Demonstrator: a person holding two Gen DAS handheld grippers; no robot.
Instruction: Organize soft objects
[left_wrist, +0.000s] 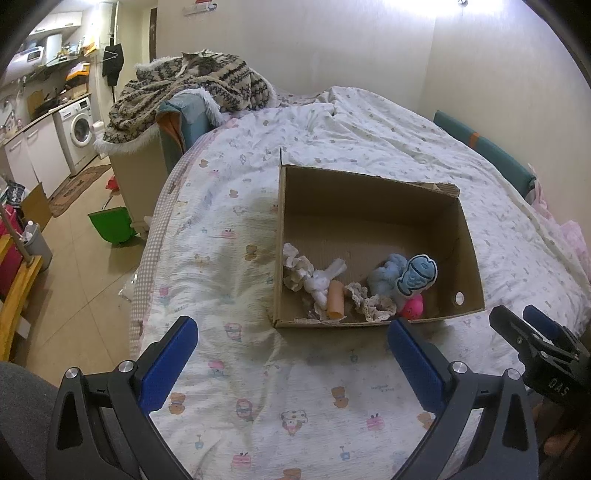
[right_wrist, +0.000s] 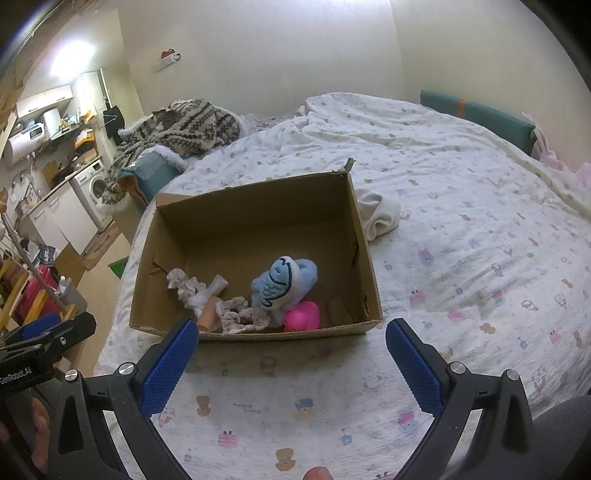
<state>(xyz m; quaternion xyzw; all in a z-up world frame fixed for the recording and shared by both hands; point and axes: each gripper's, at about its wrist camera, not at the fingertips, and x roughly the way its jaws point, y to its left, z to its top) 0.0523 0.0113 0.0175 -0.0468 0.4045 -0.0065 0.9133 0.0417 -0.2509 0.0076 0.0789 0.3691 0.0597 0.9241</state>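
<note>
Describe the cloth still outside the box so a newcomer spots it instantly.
Start at the cardboard box on the bed. Just past its far right wall lies a rolled cream cloth, touching the box. It is the only loose soft item not inside, plain and unprinted.

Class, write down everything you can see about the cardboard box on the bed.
The cardboard box is plain brown corrugated card, open-topped, its flaps torn off to ragged edges, with a round hole in one side wall. It sits upright on the printed bedsheet. Inside, bunched toward the near wall, lie a blue fish plush, a pink toy, lacy scrunchies and an orange tube. A rolled white cloth lies outside by its far right corner. Neither pair of tongs touches it.
</note>
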